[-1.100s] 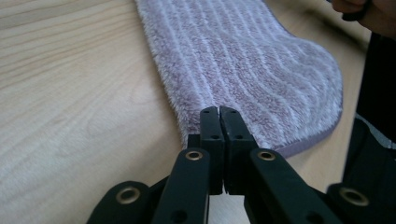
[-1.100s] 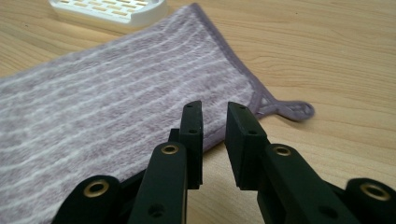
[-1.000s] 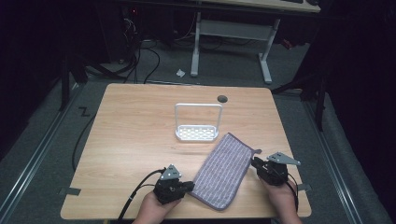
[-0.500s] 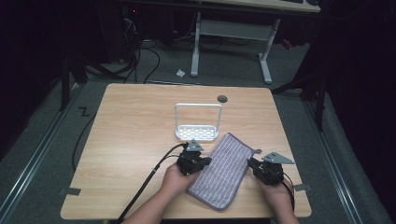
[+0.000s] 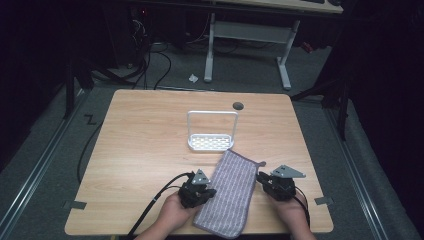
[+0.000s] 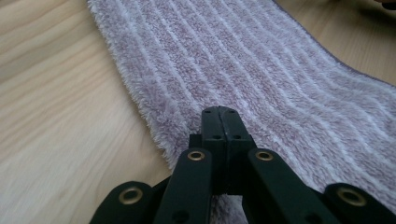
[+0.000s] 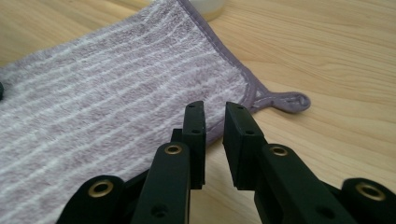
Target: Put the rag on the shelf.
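A purple striped towel (image 5: 227, 192) lay flat and slanted on the desk (image 5: 145, 150), near the person's edge, with its far corner just beside a small white rack (image 5: 212, 131). A little loop (image 7: 288, 101) stuck out from one corner of the towel. The left hand-held gripper (image 6: 220, 122) sat at the towel's left long edge. Its jaws were pressed tight together with no gap, and the fluffy edge ran under them, but it was hard to tell if they pinched any cloth. The right hand-held gripper (image 7: 214, 122) was at the towel's right long edge, close to the loop. Its jaws stood a little apart, with the sewn edge just in front of them and nothing between them. It looked like the person was getting a grip on both long sides of the towel, maybe to fold it or lift it. That step seemed only just begun. Next, the right hand-held gripper would need to slide forward so the edge went between its jaws, then squeeze shut. The left one might need to open and bite the cloth properly too, so both sides could come up together.
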Motion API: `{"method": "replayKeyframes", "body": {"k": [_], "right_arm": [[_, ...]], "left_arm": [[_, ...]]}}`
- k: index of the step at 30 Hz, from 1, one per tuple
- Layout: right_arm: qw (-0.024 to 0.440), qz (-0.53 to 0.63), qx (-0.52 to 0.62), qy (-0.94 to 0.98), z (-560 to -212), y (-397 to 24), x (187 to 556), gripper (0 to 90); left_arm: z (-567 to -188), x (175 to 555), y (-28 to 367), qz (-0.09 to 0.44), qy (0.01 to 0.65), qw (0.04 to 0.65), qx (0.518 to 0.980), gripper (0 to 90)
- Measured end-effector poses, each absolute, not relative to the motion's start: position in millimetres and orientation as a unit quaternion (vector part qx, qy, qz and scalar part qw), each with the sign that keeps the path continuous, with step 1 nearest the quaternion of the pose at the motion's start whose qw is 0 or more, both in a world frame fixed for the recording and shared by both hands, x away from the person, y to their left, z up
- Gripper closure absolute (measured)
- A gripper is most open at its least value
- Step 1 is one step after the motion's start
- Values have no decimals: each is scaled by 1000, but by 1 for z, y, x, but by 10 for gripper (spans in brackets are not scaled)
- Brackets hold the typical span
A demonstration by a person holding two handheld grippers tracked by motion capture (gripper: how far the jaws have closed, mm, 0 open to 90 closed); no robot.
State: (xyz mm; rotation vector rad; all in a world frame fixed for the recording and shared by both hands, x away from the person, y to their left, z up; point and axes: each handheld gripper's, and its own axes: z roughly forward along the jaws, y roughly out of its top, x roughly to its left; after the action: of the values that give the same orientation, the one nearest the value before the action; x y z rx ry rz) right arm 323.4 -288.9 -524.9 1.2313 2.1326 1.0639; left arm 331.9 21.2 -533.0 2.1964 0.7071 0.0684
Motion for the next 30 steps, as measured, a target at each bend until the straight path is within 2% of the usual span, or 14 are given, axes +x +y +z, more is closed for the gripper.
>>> {"method": "replayKeyframes", "body": {"k": [2,4,6,12,19,22,24,25,28,30], "right_arm": [[218,390,431,784,-524,-275,322,793],[220,385,421,791,-525,-266,322,793],[217,378,419,797,-527,-256,325,803],[215,347,417,812,-533,-237,331,849],[186,361,375,833,-535,-211,328,849],[186,363,350,843,-536,-196,322,840],[191,364,335,848,-534,-191,318,774],[191,364,335,848,-534,-191,318,774],[207,382,346,832,-524,-200,315,733],[209,383,349,829,-523,-203,315,718]], "left_arm": [[-530,330,35,27,292,427,855,878],[-524,338,35,37,304,442,843,796],[-521,349,28,48,304,450,839,771],[-530,364,16,45,303,422,853,862],[-535,324,41,33,291,407,865,866],[-535,303,60,24,298,412,861,830],[-534,301,69,32,311,425,850,807],[-534,301,69,32,311,425,850,789],[-529,320,80,61,364,458,809,664],[-528,326,80,74,373,462,801,592]]}}
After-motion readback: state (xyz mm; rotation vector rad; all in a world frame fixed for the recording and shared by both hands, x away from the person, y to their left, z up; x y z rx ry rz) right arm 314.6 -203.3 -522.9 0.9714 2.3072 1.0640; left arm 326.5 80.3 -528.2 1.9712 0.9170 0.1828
